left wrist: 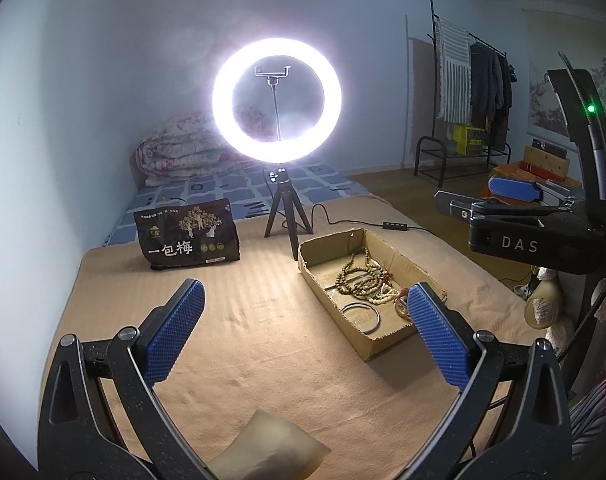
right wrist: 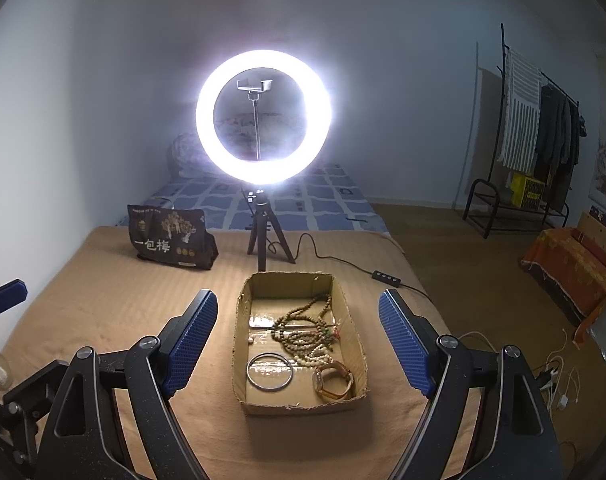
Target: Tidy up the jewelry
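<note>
A shallow cardboard tray [right wrist: 299, 402] is seen lying on a tan blanket [right wrist: 103, 304], and all of the jewelry is gathered inside it. In the right wrist view the tray sits between the two blue-padded fingers of the right gripper [right wrist: 299, 344], whose jaws are spread wide with nothing held between them. Within the tray, a tangle of brown bead strands [right wrist: 303, 330] is spread from the centre toward 1 o'clock, a metal bangle [right wrist: 269, 372] lies flat at about 7 o'clock, and a wristwatch [right wrist: 333, 382] with a tan strap is set at about 5 o'clock, just beside the bangle. A few pale beads are seen among the brown ones, touching the watch's upper edge. In the left wrist view the left gripper [left wrist: 303, 332] is likewise held open and empty above the blanket, and the tray is found at roughly 2 o'clock from it, partly hidden by the right-hand finger pad. Beyond the tray, at 12 o'clock, a lit ring light [right wrist: 263, 116] stands on a small black tripod [right wrist: 265, 240], with its cable trailing off toward 3 o'clock. A dark printed snack bag [right wrist: 171, 240] is propped upright at about 10 o'clock, well apart from the tray. A clothes rack [right wrist: 535, 136] is visible against the far wall at 2 o'clock.
</note>
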A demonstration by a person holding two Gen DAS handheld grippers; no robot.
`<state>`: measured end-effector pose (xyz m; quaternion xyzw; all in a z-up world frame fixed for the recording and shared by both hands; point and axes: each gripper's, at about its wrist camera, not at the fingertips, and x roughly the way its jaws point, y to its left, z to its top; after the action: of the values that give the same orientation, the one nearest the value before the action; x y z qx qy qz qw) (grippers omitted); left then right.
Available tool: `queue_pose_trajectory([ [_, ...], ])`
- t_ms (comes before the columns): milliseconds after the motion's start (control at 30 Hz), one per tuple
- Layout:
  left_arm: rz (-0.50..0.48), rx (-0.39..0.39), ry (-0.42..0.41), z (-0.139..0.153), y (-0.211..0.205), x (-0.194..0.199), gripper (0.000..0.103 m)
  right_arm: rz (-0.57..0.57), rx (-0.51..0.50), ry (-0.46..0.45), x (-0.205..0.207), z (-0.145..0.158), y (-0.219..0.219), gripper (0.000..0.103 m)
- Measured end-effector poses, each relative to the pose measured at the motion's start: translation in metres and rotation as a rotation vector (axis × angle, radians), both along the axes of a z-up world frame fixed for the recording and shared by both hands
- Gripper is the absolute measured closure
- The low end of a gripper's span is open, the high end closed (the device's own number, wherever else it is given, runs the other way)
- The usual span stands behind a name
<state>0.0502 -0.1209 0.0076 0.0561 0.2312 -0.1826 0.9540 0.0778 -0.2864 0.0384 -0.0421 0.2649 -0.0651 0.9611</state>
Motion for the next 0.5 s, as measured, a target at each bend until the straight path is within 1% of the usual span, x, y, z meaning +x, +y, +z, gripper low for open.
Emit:
queue_pose_trajectory([
  [500, -0.001, 0.003, 0.001, 0.0002, -0.0007, -0.0004, 0.0, -0.002, -0.004, 0.007, 0.0003, -0.0008, 0.0, 0.02],
])
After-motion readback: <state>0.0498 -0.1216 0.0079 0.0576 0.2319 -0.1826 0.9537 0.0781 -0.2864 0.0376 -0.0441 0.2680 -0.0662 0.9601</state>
